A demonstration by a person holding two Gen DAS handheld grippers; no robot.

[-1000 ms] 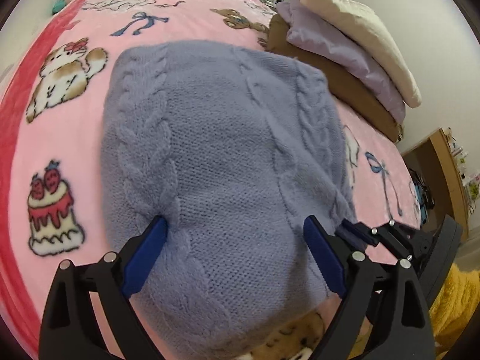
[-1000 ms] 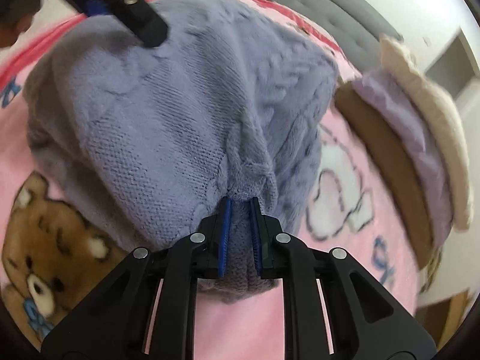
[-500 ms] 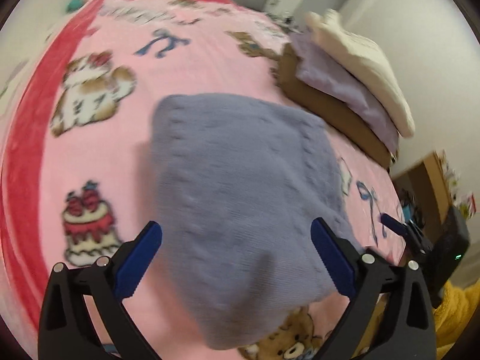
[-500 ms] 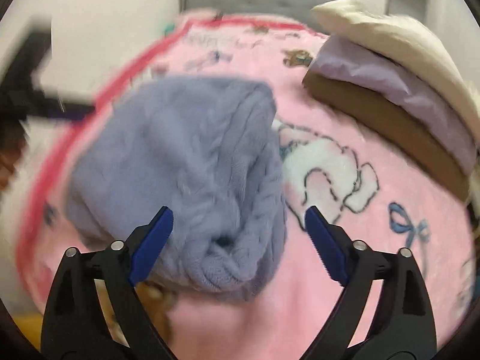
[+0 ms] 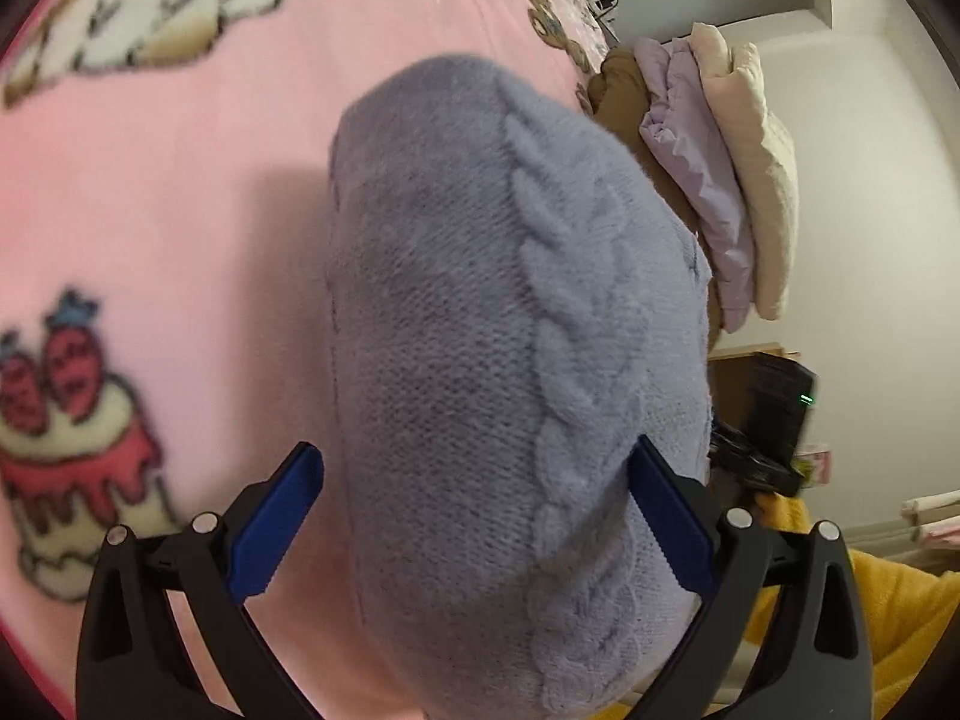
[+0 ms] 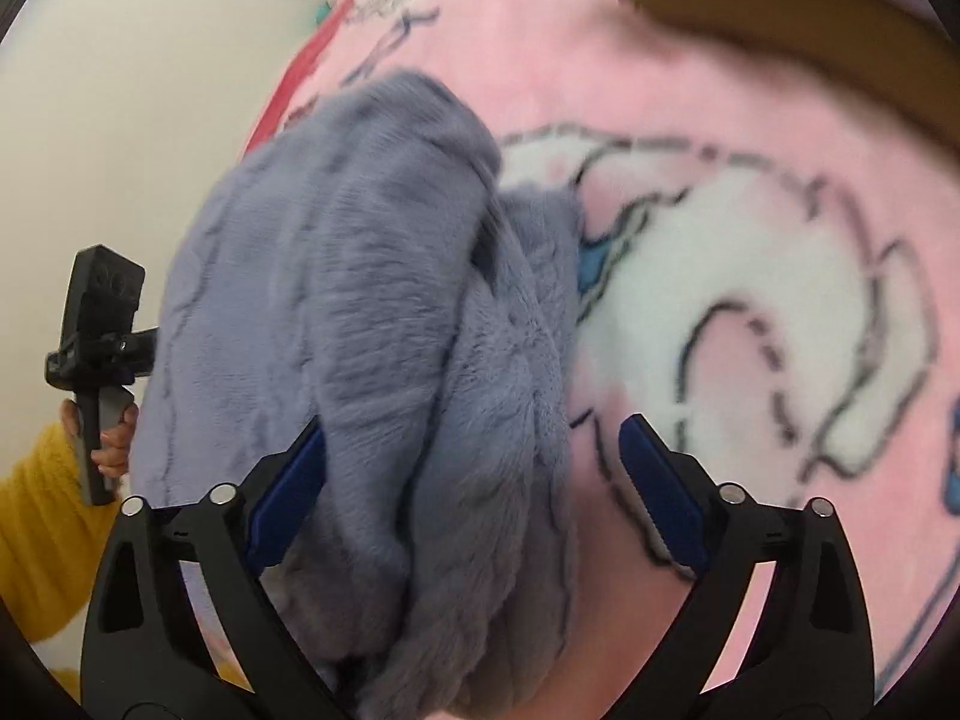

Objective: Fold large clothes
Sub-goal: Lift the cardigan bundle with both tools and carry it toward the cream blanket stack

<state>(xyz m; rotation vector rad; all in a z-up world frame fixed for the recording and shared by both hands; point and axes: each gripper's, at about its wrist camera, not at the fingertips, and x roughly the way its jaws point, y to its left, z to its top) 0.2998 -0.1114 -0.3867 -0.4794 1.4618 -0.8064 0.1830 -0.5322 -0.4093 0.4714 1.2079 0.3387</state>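
A folded grey-blue cable-knit sweater [image 5: 492,324] lies on the pink cartoon blanket [image 5: 150,192]. My left gripper [image 5: 474,516] is open, its blue-padded fingers astride the sweater's near end from one side. My right gripper [image 6: 474,492] is open too, its fingers astride the layered folded edge of the sweater [image 6: 372,324] from the opposite side. Neither pad presses the knit. The left gripper's body [image 6: 99,324] shows at the left of the right wrist view, held by a hand in a yellow sleeve.
A stack of folded bedding, brown, lilac and cream [image 5: 714,180], lies on the blanket beyond the sweater; its brown edge shows in the right wrist view [image 6: 810,42]. A white wall [image 6: 120,90] borders the bed. The right gripper's body [image 5: 762,420] sits past the sweater.
My right gripper let go of the sweater's folded edge and opened. Both grippers then dropped close to the sweater from opposite sides, with the left staying open throughout.
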